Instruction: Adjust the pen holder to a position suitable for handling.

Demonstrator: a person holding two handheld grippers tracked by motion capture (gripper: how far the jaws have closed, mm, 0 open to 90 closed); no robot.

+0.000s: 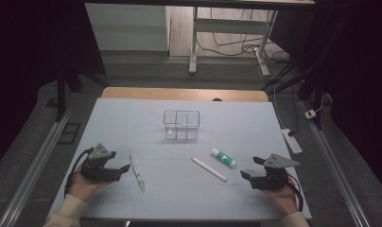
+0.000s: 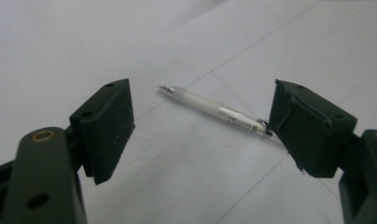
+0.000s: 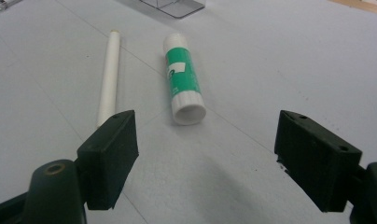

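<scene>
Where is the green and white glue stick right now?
In the high view, the green and white glue stick lies flat on the pale table, right of centre, beside the white rod and ahead of the open right claw.

Pen (image 2: 214, 109) ahead of the left gripper (image 2: 200, 126): frosted translucent plastic, metal tip. Glue stick (image 3: 182, 79) before the right gripper (image 3: 207, 154): glossy plastic. Desk (image 1: 132, 127): matt, smooth covering.

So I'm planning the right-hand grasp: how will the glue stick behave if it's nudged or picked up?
The glue stick lies on its round side, so a nudge would probably roll it. It looks stiff, likely light, with smooth plastic that may slip in the open right tongs.
</scene>
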